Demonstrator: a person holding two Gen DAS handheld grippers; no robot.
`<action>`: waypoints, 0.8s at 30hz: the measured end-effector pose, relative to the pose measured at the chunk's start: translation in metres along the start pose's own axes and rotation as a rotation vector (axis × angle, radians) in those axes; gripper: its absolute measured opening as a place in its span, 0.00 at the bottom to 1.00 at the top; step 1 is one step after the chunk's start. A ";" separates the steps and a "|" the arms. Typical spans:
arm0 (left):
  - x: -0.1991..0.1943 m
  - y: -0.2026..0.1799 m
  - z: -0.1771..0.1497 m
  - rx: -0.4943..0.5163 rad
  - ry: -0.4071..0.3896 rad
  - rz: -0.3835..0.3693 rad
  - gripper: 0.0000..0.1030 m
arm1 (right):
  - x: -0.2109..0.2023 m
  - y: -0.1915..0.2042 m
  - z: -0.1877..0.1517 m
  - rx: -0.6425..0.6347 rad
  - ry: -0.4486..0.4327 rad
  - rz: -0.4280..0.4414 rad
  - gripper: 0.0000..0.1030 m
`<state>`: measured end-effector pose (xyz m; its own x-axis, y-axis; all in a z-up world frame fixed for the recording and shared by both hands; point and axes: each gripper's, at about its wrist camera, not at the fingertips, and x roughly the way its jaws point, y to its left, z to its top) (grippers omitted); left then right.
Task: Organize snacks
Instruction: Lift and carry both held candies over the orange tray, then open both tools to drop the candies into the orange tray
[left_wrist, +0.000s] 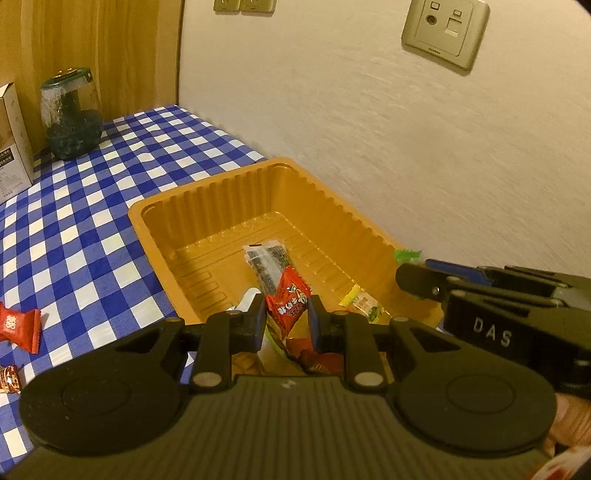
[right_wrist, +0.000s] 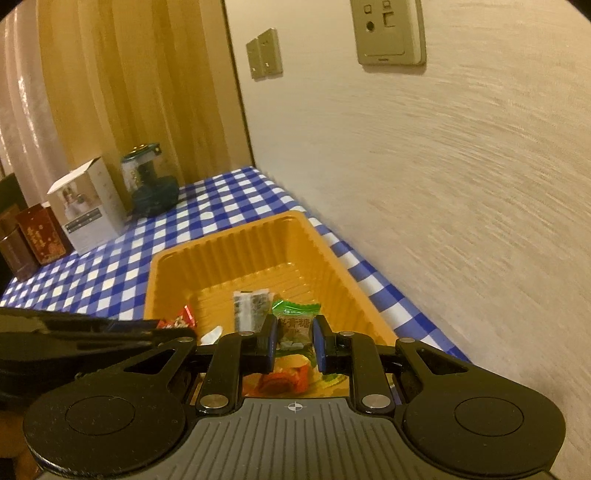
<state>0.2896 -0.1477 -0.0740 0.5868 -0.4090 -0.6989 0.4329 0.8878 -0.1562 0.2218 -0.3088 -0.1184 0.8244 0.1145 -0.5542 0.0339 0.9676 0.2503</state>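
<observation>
While over orange tray (left_wrist: 207, 201), right tool (left_wrist: 415, 275) reading "DAS", green candy (right_wrist: 295, 325) clamped

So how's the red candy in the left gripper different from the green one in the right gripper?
The red candy has a red wrapper with pale lettering; the green candy has a green top and a pale printed panel. The red candy sits tilted, one corner pointing up, while the green candy stands more upright. Both are small wrapped sweets, pinched in the left gripper and right gripper above the orange tray.
</observation>
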 end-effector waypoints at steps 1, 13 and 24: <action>0.002 0.000 0.000 0.001 0.002 0.000 0.21 | 0.001 -0.002 0.001 0.004 0.002 -0.001 0.20; 0.014 0.002 0.007 0.010 0.010 -0.010 0.21 | 0.014 -0.008 0.006 0.024 0.024 -0.012 0.20; 0.018 0.009 0.008 0.001 0.009 -0.005 0.28 | 0.016 -0.005 0.005 0.025 0.031 -0.011 0.20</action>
<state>0.3098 -0.1487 -0.0821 0.5785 -0.4111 -0.7045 0.4359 0.8858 -0.1590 0.2382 -0.3132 -0.1244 0.8061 0.1113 -0.5812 0.0571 0.9629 0.2636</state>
